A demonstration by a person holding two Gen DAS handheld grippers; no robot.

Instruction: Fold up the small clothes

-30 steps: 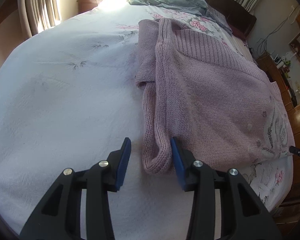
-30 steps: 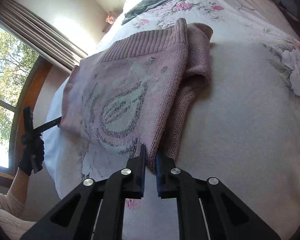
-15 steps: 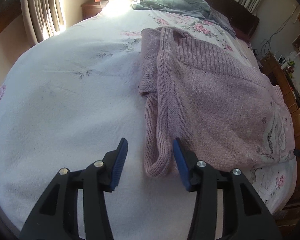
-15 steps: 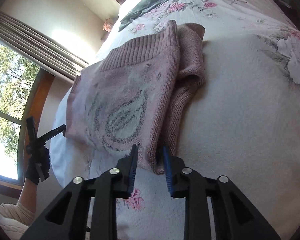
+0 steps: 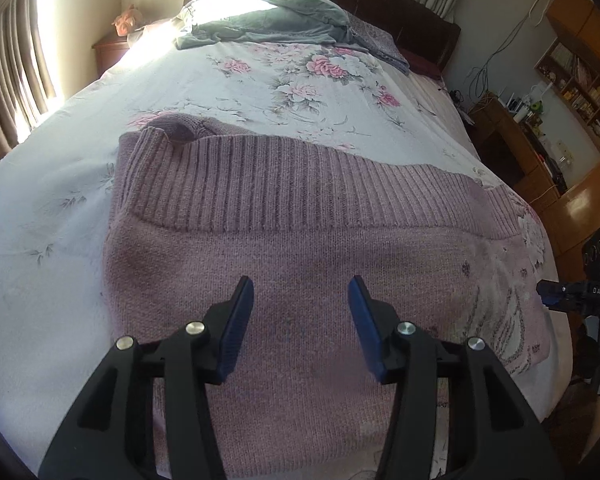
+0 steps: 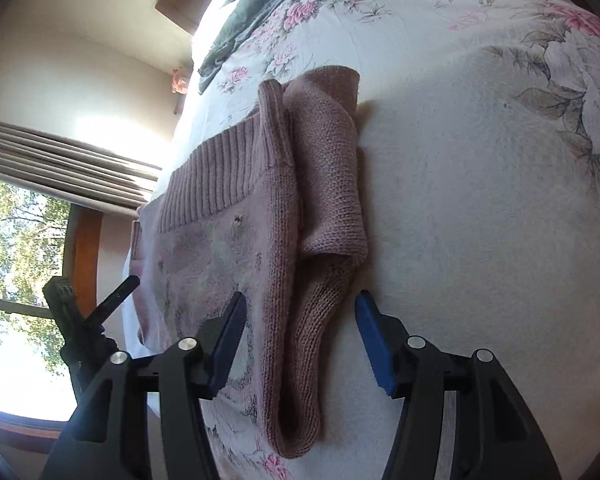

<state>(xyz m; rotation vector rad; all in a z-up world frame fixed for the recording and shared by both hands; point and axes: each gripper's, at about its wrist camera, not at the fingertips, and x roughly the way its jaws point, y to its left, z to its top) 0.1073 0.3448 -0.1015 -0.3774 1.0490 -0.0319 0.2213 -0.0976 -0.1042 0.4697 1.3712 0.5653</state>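
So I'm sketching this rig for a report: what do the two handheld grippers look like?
Both match: the left gripper and right gripper have matte black angular frames with cut-out openings, silver round screw heads at the joints, and two fingers faced with ribbed blue pads. Seen from the left wrist view, the right gripper's side carries small white "DAS" lettering. No cables show.

Your pink knit sweater (image 5: 300, 248) lies flat on the bed, its wide ribbed hem (image 5: 292, 184) running across the far edge. A grey-and-white pattern (image 5: 500, 308) marks the knit near the right side. From your right-hand view, one sleeve (image 6: 332, 168) sits folded beside the body, doubled back on itself, its narrow end (image 6: 300, 420) curling round at the near edge of the sweater
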